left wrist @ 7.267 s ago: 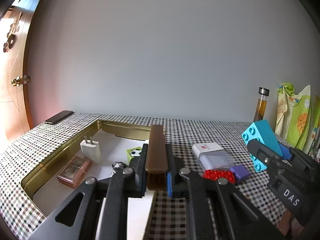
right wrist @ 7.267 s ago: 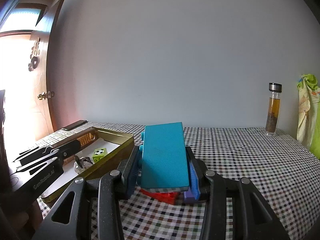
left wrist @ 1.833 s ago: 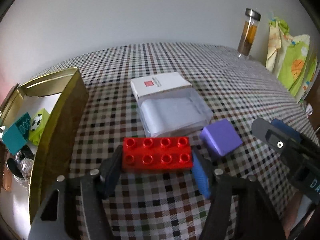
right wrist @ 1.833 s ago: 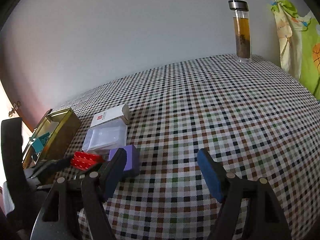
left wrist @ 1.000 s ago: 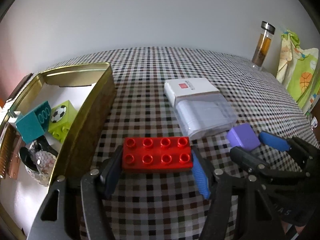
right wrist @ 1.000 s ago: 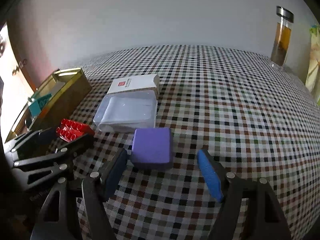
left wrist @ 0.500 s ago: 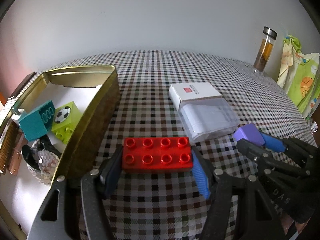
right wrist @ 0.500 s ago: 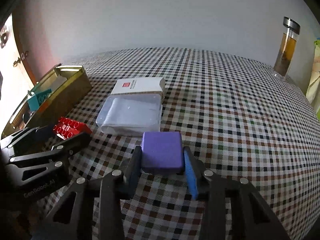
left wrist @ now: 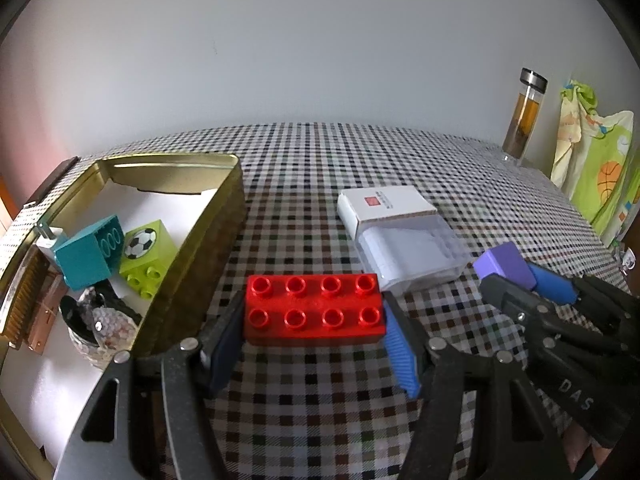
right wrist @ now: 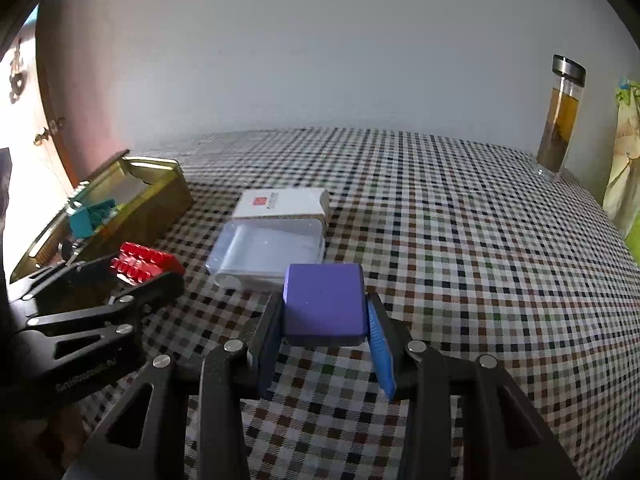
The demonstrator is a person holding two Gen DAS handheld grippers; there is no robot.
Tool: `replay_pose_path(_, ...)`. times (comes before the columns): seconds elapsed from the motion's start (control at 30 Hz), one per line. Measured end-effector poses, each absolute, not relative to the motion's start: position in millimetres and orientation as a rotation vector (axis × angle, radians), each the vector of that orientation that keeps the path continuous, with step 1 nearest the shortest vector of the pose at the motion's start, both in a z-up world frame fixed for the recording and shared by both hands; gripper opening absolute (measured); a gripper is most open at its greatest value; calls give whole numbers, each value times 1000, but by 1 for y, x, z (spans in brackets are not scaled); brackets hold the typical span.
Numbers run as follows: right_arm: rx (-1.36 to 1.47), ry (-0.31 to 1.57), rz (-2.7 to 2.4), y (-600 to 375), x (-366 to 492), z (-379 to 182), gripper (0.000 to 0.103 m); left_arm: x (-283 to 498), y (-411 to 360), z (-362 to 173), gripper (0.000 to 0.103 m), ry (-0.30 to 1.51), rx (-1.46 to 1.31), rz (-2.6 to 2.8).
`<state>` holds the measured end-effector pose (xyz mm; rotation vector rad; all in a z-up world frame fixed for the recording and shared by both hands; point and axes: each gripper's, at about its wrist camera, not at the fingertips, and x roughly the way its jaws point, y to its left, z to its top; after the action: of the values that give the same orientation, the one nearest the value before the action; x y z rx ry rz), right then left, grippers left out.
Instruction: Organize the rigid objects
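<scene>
Left gripper [left wrist: 314,336] clamps red eight-stud brick [left wrist: 314,309] by short ends, gold tin [left wrist: 192,264] just left. Right gripper [right wrist: 325,340], jaws just closed, pinches purple block [right wrist: 324,305] on flat sides. Both look light, stiff, smooth plastic; may slip.

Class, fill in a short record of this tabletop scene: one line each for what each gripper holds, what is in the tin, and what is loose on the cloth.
left gripper: shut on red brick
right gripper: shut on purple block
gold tin: teal brick, green football block, other small items
loose on cloth: white box, glass bottle
</scene>
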<state>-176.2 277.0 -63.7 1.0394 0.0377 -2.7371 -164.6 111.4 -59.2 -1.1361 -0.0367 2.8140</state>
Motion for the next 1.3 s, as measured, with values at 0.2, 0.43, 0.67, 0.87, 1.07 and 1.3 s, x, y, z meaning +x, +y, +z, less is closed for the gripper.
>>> replay_pose_path(0.2,993,32,-2749,278,-172,-59,43,-160,114,-55,64,-9,-1087,2839)
replay_pose_path(0.43,953,22,-2768,278,-167,-57,43,-154,115,-50,64,13,-1024,2878)
replay_pose_path(0.67,912,4,-2784,282,-164,-55,43,-149,116,-46,64,36,-976,2907)
replay_pose_path(0.87,868,-9,-2796,283,-159,-53,43,-144,120,-43,64,72,-927,2934)
replay_pose_path(1.07,838,-13,-2804,284,-157,-51,43,-140,120,-40,64,82,-893,2952)
replay_pose_path(1.3,791,-24,-2824,285,-151,-48,43,-136,122,-37,64,92,-857,2973)
